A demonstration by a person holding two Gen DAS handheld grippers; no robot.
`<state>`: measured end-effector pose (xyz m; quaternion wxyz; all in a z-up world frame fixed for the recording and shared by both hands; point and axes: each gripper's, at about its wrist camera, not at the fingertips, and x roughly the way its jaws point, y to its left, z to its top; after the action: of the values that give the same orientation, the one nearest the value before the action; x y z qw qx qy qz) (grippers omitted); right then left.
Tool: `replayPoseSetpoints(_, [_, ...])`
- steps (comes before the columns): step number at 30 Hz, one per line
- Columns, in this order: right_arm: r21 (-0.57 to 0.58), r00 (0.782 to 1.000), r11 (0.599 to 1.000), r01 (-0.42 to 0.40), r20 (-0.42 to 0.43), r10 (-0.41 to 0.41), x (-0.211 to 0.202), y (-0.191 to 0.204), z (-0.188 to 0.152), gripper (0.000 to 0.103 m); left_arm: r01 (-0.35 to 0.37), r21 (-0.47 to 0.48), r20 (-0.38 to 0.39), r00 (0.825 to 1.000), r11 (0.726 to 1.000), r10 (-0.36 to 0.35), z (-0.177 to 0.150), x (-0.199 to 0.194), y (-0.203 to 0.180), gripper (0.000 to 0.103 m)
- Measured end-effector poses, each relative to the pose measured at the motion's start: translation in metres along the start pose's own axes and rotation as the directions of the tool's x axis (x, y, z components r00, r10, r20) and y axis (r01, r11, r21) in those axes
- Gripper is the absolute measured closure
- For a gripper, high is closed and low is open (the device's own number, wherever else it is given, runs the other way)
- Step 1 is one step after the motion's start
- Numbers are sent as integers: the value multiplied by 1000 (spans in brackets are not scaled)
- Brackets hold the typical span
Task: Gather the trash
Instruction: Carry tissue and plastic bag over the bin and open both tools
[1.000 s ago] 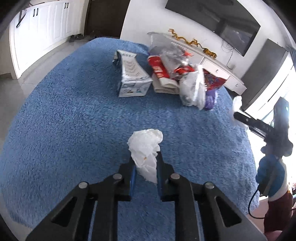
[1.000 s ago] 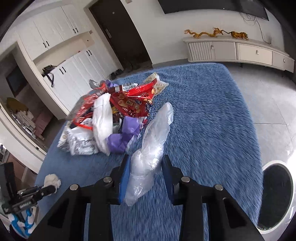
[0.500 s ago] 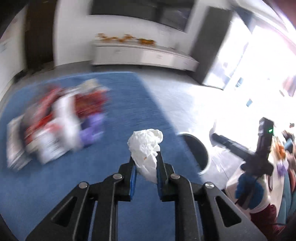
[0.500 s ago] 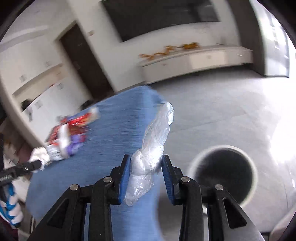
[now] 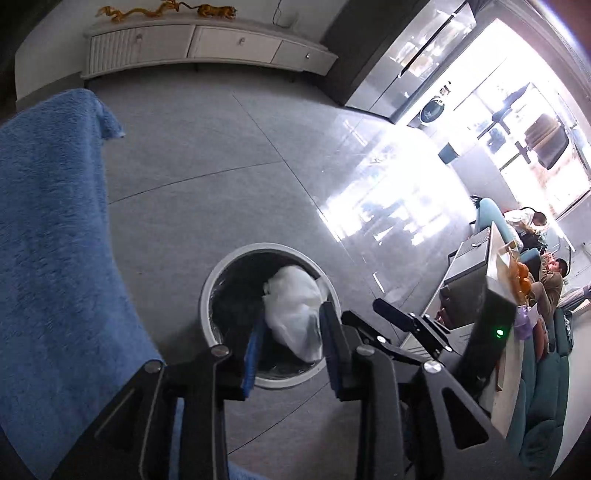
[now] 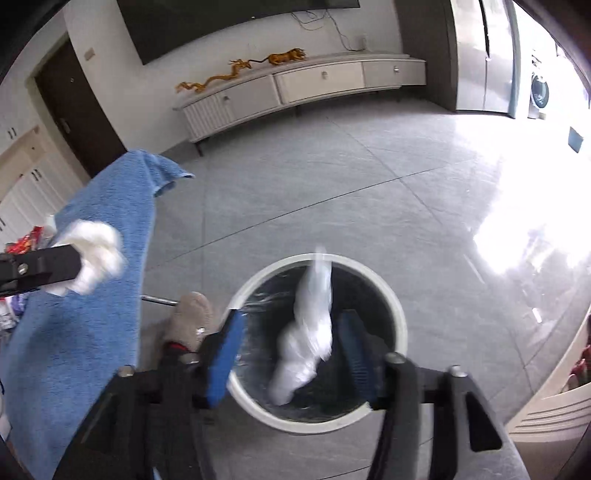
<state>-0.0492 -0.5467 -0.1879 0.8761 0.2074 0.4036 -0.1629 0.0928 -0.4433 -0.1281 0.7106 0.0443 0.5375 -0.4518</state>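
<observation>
Grey floor, one bin [image 6: 397,325]. Two grippers' jaws opening: left gripper [image 5: 291,341] tissue [image 5: 295,314], right gripper [image 6: 291,349] blurred plastic bag [image 6: 306,332], apparently released.

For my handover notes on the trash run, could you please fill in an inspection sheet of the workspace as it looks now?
Surface: blue cloth draped over the table edge; grey tiled floor.
Job's things: white-rimmed bin on the floor; tissue; clear plastic bag, blurred, over the bin mouth.
Clutter: wrappers on the cloth's far end.
Grippers: left gripper jaws opening, tissue between the pads, contact unclear; right gripper jaws opening, bag clear of the pads.
Cables: wall leads below the TV only.
Surroundings: low cabinet, grey slipper, seated people.
</observation>
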Motion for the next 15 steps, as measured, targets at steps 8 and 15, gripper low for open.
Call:
replayPoseSetpoints(8, [-28,999,999,27,37,-26,-41,0,5,47,-4,-6,91,996,1000,4,-2,-39,7,72])
replayPoseSetpoints(15, [-93,983,995,-33,177,49,-95,57,24,47,-115,-10,257,960,993,114,-24,-131,27,72])
